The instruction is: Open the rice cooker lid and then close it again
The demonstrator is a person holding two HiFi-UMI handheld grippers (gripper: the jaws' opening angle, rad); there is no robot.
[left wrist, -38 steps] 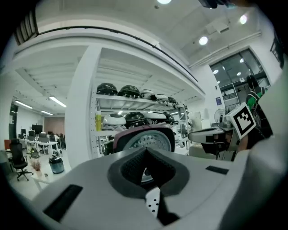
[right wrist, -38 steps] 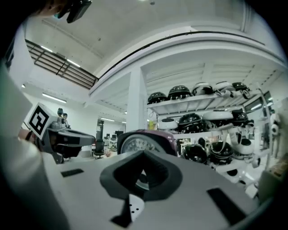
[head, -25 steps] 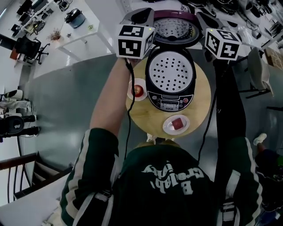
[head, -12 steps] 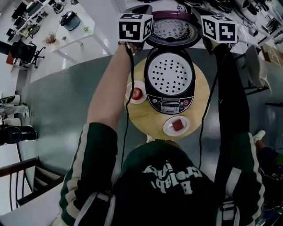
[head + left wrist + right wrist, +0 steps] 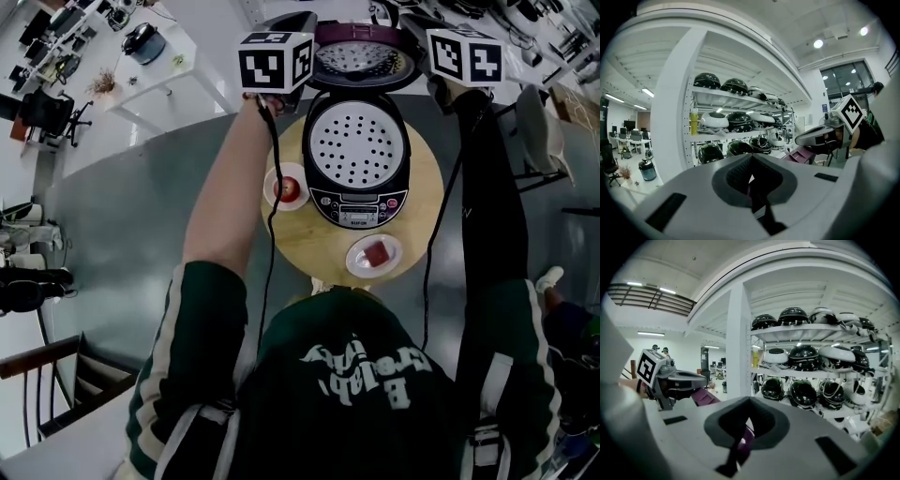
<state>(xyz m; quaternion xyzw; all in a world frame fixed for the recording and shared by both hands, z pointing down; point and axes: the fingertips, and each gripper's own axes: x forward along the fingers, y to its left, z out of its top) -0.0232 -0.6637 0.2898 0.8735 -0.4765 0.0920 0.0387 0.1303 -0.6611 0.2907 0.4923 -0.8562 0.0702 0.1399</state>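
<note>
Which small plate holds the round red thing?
The plate left of the rice cooker; the front plate holds a dark red block.

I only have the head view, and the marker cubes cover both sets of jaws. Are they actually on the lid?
Observer: Yes for the right gripper. Its own view shows the jaws closed on a purple edge of the lid.
Operator: And the left?
Observer: The left gripper has a thinner purple sliver pinched between its closed jaws.
Operator: What is beyond the cooker?
Observer: A white shelf rack loaded with helmets.
</note>
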